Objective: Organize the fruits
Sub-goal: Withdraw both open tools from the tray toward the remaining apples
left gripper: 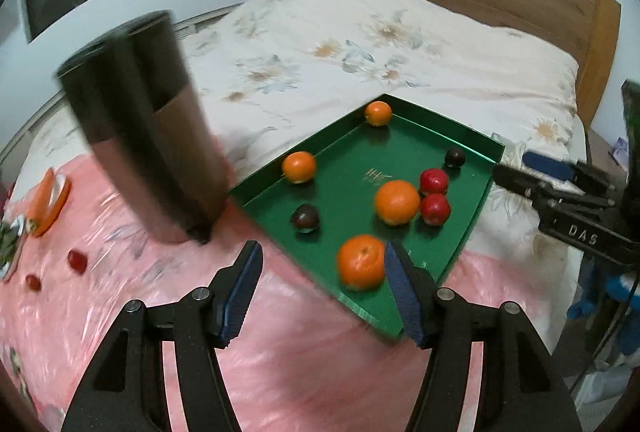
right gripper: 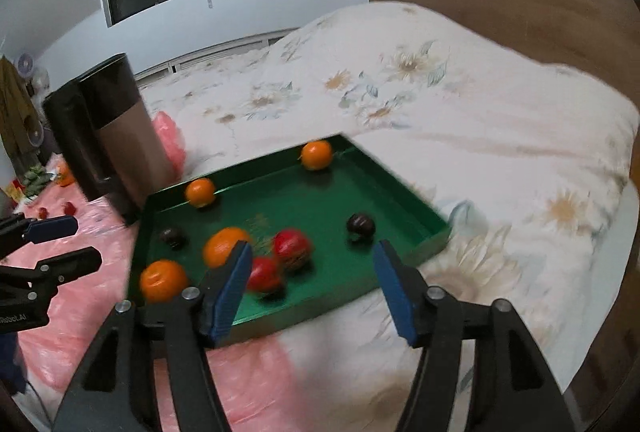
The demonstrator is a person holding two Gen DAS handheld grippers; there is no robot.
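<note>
Both of my grippers hang over the bed with nothing in them. My left gripper [left gripper: 324,288] shows at the bottom of its own view with its blue pads standing apart over the pink plastic sheet [left gripper: 280,352], the right-hand pad just in front of the near corner of the green tray [left gripper: 452,264]; nothing sits between the pads. My right gripper [right gripper: 312,284] fills the bottom of its own view with its fingers spread wide and empty, the near edge of the tray showing in the gap between them. The tray lies flat on the bed, partly on the pink sheet and partly on the floral quilt [left gripper: 340,39], and it holds the fruit loose and scattered. In the left view I count four oranges: one [left gripper: 378,113] in the far corner, one [left gripper: 298,166] against the left wall, a large one [left gripper: 397,201] near the middle, and one [left gripper: 361,262] at the near corner, just beside my right-hand pad. Two red fruits [left gripper: 434,195] sit touching each other just right of the large orange, and two dark plums lie apart, one [left gripper: 305,218] toward the left and one [left gripper: 455,157] near the right wall. A tall dark cylinder [left gripper: 148,127] stands upright at the tray's left corner. Two small red fruits [left gripper: 77,261] lie on the pink sheet at the left edge of the frame, well apart from the tray.
</note>
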